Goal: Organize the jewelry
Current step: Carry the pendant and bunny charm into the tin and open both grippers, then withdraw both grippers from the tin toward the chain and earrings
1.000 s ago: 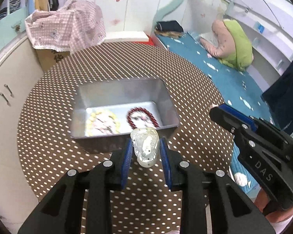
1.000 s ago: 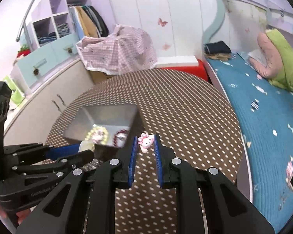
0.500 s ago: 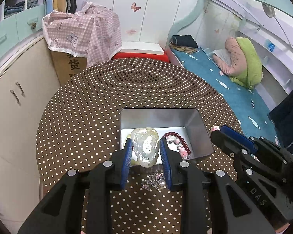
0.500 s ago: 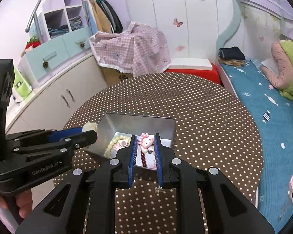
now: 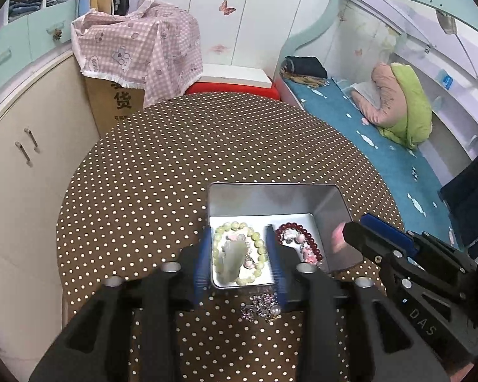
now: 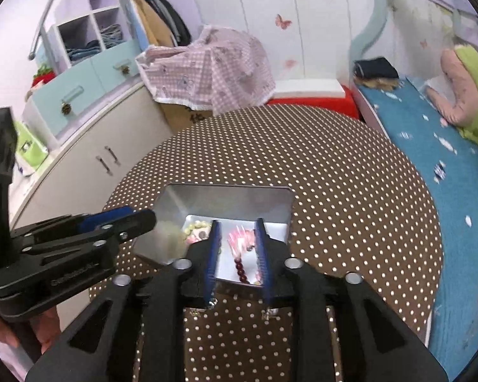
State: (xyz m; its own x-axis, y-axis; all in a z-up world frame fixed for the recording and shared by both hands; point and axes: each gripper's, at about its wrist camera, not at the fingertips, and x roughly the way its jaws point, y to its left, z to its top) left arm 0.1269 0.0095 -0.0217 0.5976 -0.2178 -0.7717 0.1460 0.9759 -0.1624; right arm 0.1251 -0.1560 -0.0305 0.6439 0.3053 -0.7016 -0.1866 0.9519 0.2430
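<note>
Presently the left gripper (image 5: 239, 262) has its jaws spread, with a pale green jade pendant (image 5: 232, 259) blurred between them, touching neither pad, over the metal tray (image 5: 272, 199). Beneath it a pale green bead bracelet (image 5: 255, 240) lies on the tray floor, beside a dark red bead bracelet (image 5: 306, 232) and a pink charm (image 5: 309, 253) on the right side. The right gripper (image 6: 237, 253) also has jaws spread above the tray's near edge; a pink blur (contact cannot be told) sits between them. Loose small beads (image 5: 261, 306) lie on the dotted tablecloth (image 5: 162, 165) just outside the near rim. The cloth is bare well beyond the tray's far wall; a cabinet (image 5: 32, 146) borders the table's left edge and a bed (image 5: 382, 146) its right.
</note>
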